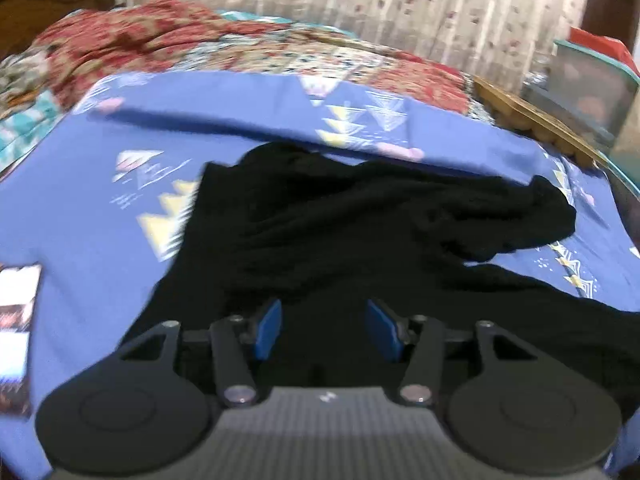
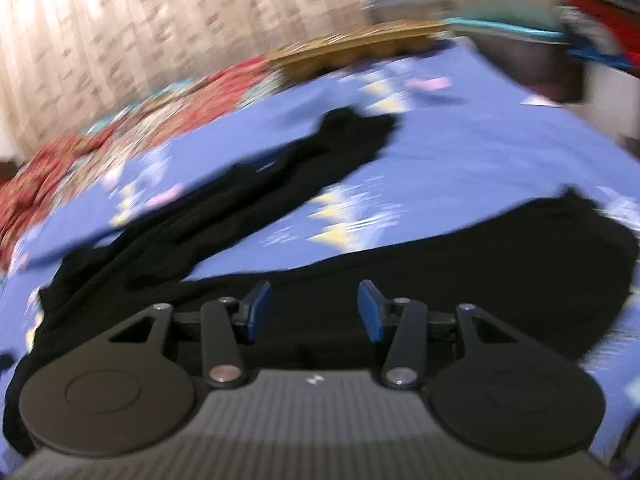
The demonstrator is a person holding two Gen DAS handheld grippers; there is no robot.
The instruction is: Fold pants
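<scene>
The left gripper has its blue pads spread wide, with nothing between them; it hangs over the near part of the black pants. The right gripper is likewise wide open and empty, its pads set above black cloth of the pants. The pants lie crumpled and unfolded on a blue bedsheet printed with pale triangles. In the left view the cloth bunches up ahead of the fingers and one part trails off to the right. In the right view, which is blurred, one leg runs up and away toward the far side and the other spreads out to the right. Beyond the sheet lies a red flowered quilt, and behind that hangs a patterned curtain. A wooden bed edge shows at the right.
</scene>
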